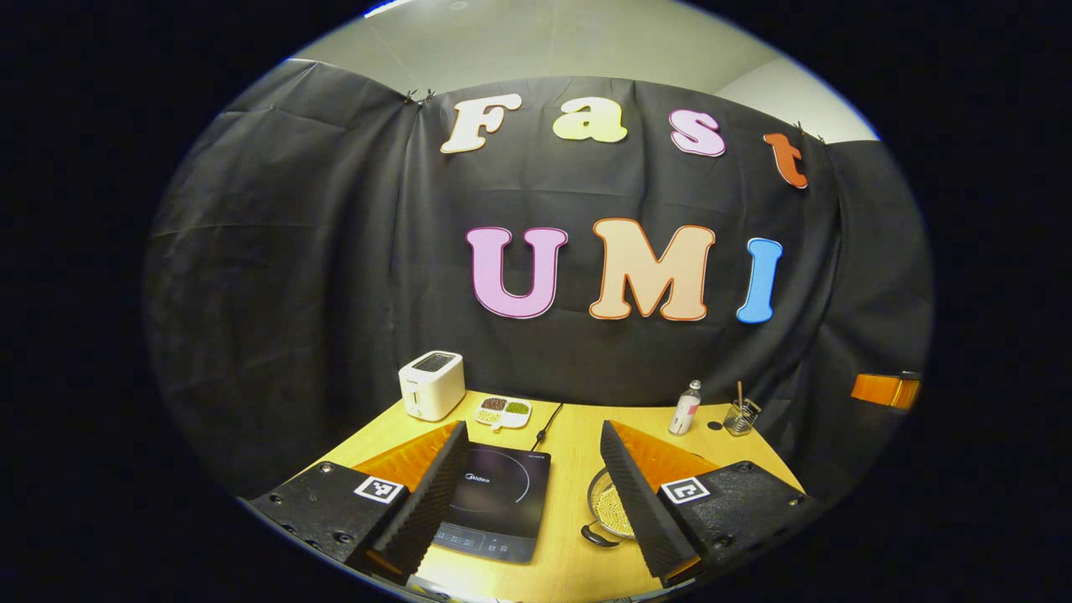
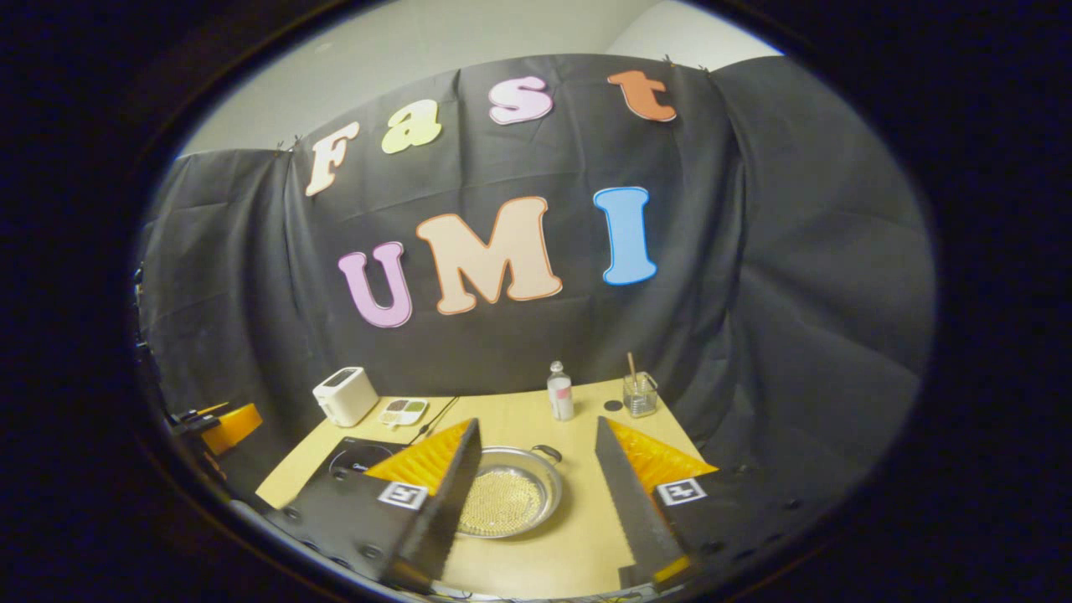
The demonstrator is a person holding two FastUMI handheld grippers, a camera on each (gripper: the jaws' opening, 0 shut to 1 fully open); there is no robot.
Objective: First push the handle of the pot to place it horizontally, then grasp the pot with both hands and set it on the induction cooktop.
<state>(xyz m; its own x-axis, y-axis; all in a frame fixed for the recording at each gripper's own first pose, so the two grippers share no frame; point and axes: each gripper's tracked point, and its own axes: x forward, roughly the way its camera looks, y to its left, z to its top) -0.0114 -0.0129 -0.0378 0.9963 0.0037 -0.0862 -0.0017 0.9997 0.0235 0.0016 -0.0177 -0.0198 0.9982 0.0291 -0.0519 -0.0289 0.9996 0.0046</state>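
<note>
A shallow metal pot holding pale beads sits on the wooden table, right of the black induction cooktop. One dark handle points to the far right, the other handle to the near left, so the pair lies diagonally. My left gripper is open above the table's near edge, with the cooktop between its fingers and the pot half hidden behind its right finger. My right gripper is open too, the pot partly behind its left finger. The cooktop peeks out at the left.
At the back of the table stand a white toaster, a small divided dish of beans, a bottle and a glass jar with a stick. A cord runs from the cooktop to the wall.
</note>
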